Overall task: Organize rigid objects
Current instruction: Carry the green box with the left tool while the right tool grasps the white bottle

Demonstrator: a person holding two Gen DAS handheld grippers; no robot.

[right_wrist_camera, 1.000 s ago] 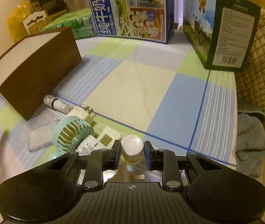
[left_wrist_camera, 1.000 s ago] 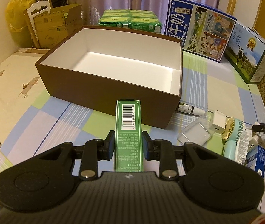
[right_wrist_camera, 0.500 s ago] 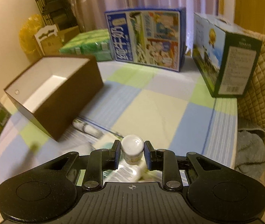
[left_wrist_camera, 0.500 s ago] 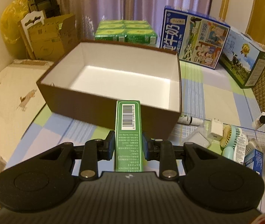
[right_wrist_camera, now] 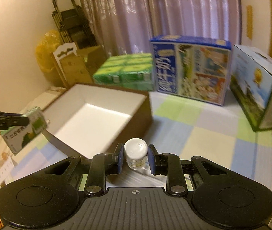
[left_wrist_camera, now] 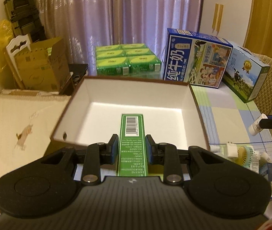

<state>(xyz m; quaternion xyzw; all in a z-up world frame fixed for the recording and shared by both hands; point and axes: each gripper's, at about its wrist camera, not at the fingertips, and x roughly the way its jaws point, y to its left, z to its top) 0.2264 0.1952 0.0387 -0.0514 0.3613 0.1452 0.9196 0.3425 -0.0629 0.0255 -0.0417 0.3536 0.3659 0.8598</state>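
Now, left first: your left gripper [left_wrist_camera: 131, 148] is clamped on the long green cardboard carton with the barcode [left_wrist_camera: 132, 143], and over the last second you have lifted it from in front of the near wall to above it. Its far end overhangs the white floor of the brown open-topped cardboard storage box [left_wrist_camera: 198, 105] at 12 o'clock. Nothing shows inside the box, so this carton looks set to be the first item in.

Right: your right gripper [right_wrist_camera: 135, 158] is clenched on the small white-capped clear bottle [right_wrist_camera: 136, 154]. A second ago it sat low among the clutter; it is raised now, off the checked blue-and-green tablecloth [right_wrist_camera: 203, 134], with the box at 11 o'clock and its corner just ahead of the bottle.

Far right in the left view, the pale green handheld fan [left_wrist_camera: 244, 153] and small items by it remain on the cloth at 3 o'clock, unsorted. Judgement: both hands are in carry; two drops come next.
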